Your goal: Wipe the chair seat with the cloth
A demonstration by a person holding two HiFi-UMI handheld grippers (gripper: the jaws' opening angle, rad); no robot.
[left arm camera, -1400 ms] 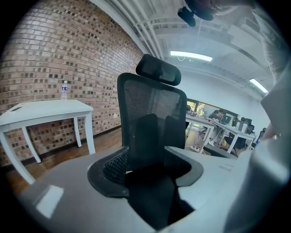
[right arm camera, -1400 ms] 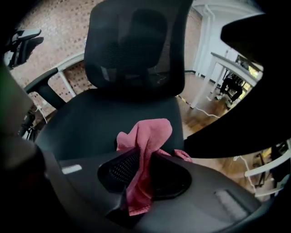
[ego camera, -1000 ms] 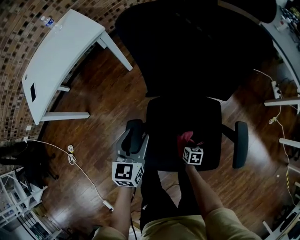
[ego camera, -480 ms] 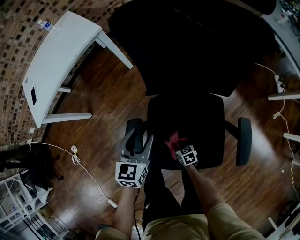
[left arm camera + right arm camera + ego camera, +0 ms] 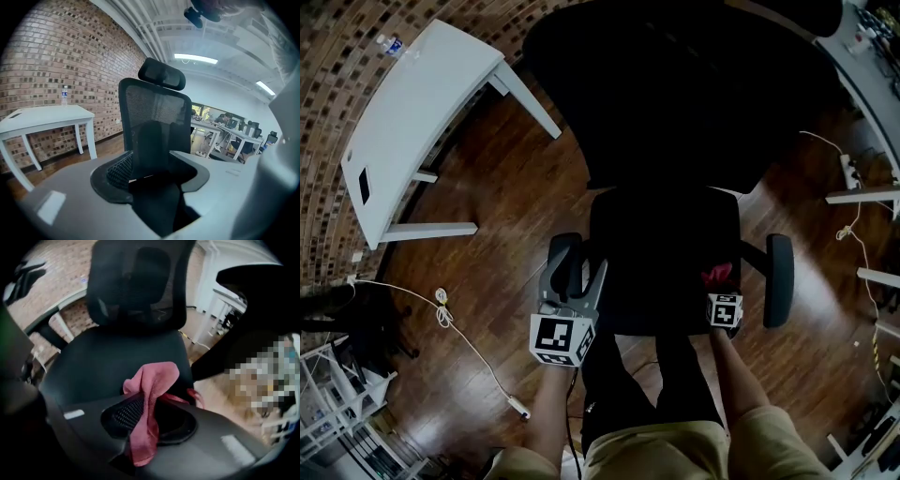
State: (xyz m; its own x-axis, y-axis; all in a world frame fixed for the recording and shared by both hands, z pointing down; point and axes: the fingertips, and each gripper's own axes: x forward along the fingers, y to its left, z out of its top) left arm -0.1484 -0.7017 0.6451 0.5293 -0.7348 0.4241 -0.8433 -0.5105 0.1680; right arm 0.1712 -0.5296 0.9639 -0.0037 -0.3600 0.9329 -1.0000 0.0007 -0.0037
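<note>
The black office chair's seat (image 5: 666,248) lies below me, its mesh back (image 5: 675,94) beyond. My right gripper (image 5: 719,286) is at the seat's front right corner, shut on a pink-red cloth (image 5: 717,274). In the right gripper view the cloth (image 5: 151,385) hangs bunched between the jaws of the right gripper (image 5: 147,423), over the seat (image 5: 112,362). My left gripper (image 5: 570,274) is at the seat's left side, shut on the black left armrest (image 5: 565,255). In the left gripper view that dark armrest (image 5: 152,145) fills the gap of the left gripper (image 5: 154,187).
A white table (image 5: 403,112) with a water bottle (image 5: 394,44) stands at the left by a brick wall. A white cable (image 5: 441,309) trails over the wooden floor. The right armrest (image 5: 779,279) sticks out past the cloth. More white desks (image 5: 862,197) and a power strip (image 5: 851,173) lie right.
My right gripper has carried the cloth across the seat's front, first left and then over to the front right corner. The left gripper has stayed on the armrest.
</note>
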